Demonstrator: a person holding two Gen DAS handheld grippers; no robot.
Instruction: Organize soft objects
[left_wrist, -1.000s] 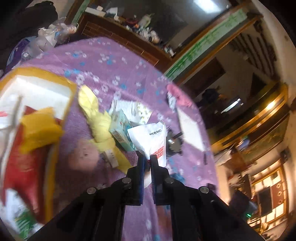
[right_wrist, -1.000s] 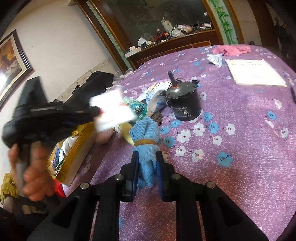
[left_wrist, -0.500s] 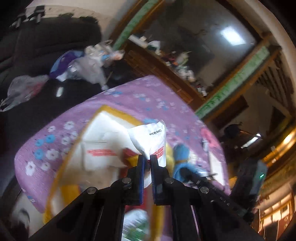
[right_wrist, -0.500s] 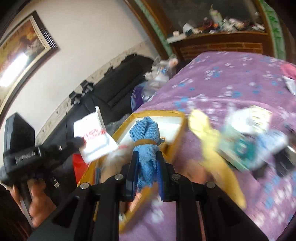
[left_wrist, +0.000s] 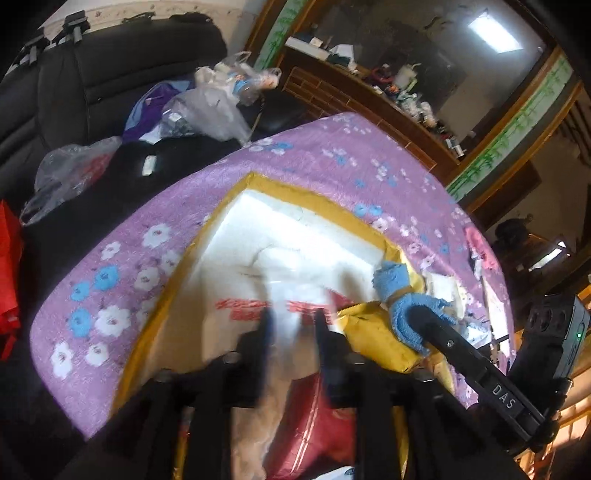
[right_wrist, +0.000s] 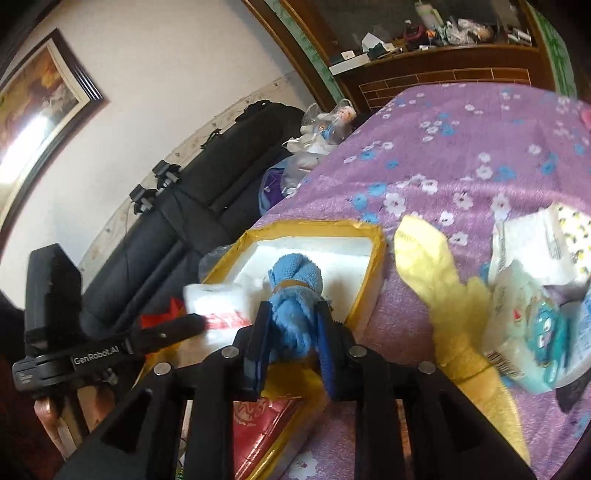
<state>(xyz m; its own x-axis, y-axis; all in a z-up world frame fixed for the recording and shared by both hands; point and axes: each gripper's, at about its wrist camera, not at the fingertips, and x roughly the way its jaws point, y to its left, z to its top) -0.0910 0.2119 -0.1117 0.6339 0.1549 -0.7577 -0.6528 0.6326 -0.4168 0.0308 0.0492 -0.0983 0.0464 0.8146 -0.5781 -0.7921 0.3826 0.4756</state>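
Observation:
A yellow-rimmed box (left_wrist: 295, 192) with a white lining stands at the table's corner; it also shows in the right wrist view (right_wrist: 373, 280). My left gripper (left_wrist: 291, 325) is open over the box, and a blurred white packet with red print (left_wrist: 291, 306) lies between its fingers; the packet shows beside them in the right wrist view (right_wrist: 218, 306). My right gripper (right_wrist: 291, 332) is shut on a rolled blue cloth (right_wrist: 295, 295) with a tan band, held over the box. The cloth also shows in the left wrist view (left_wrist: 402, 299).
A yellow packet (left_wrist: 373, 332) and a red packet (left_wrist: 314, 424) lie in the box. A yellow cloth (right_wrist: 443, 295) and tissue packs (right_wrist: 532, 332) lie on the purple flowered tablecloth (right_wrist: 461, 140). A black sofa (left_wrist: 92, 74) with plastic bags (left_wrist: 210, 110) stands beside the table.
Both grippers came over the box. The left jaws have opened and the white packet has slipped down between them. The right gripper still holds the blue cloth, now lower over the box.

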